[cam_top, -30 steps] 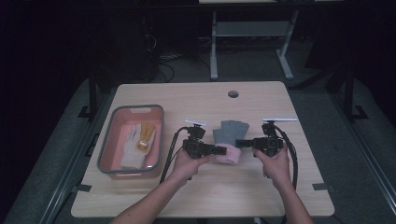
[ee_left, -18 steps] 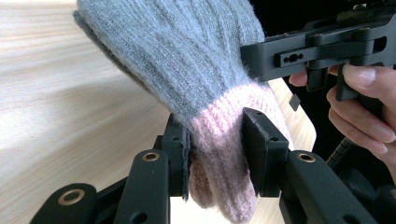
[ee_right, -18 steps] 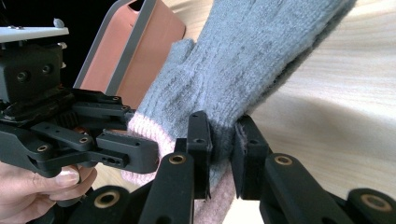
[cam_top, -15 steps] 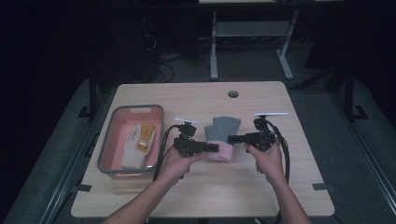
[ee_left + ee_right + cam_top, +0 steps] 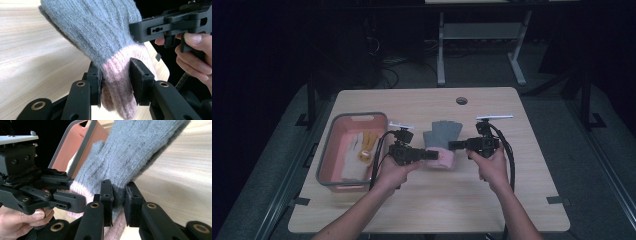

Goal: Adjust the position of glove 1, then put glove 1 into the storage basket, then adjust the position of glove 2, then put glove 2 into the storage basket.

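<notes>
A grey knitted glove (image 5: pixel 441 135) with a pink cuff (image 5: pixel 443 159) hangs between both grippers just above the table. My left gripper (image 5: pixel 431 155) is shut on the pink cuff (image 5: pixel 117 82) from the left. My right gripper (image 5: pixel 455 145) is shut on the glove's grey edge (image 5: pixel 118 192) near the cuff from the right. The glove's fingers point toward the far side of the table. In the right gripper view the left gripper (image 5: pixel 72 201) sits close beside mine, held by a hand.
A pink tub (image 5: pixel 332 150) with a grey rim stands at the left, holding a white glove (image 5: pixel 352 155) and a yellow item (image 5: pixel 368 146). A round hole (image 5: pixel 461 101) lies at the table's far edge. A metal stand (image 5: pixel 482 45) is on the floor beyond.
Both grippers have carried the glove leftward, toward the pink tub, keeping their hold on it.
</notes>
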### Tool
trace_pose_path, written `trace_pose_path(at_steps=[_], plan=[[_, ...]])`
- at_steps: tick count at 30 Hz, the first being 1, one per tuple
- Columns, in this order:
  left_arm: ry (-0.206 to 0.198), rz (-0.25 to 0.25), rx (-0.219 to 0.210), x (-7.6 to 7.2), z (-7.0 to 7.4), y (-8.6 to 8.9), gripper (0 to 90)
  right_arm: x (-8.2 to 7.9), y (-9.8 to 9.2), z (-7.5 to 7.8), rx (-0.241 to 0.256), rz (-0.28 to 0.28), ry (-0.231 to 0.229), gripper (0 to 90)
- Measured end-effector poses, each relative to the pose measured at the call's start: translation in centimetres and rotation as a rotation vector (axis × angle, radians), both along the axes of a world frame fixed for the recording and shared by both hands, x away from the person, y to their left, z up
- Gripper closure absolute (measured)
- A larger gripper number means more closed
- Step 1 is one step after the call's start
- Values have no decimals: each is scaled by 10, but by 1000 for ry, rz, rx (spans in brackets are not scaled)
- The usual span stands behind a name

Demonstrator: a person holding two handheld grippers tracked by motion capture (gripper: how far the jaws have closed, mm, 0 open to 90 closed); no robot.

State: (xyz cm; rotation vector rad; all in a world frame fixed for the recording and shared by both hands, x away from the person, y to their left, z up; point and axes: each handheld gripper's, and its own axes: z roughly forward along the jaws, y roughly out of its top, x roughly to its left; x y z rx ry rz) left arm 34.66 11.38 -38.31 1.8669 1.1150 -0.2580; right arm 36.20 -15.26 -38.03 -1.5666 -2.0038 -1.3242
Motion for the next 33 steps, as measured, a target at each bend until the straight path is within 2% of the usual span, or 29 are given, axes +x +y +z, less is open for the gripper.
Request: trace_pose_path(at_steps=[8, 17, 33], plan=[[-12, 15, 3, -2, 6, 10, 640, 2, 12, 8, -12, 18, -10, 787], [-15, 16, 10, -1, 8, 17, 640, 6, 18, 8, -10, 28, -11, 786], [-20, 43, -13, 0, 16, 45, 643, 14, 44, 19, -11, 66, -18, 786]])
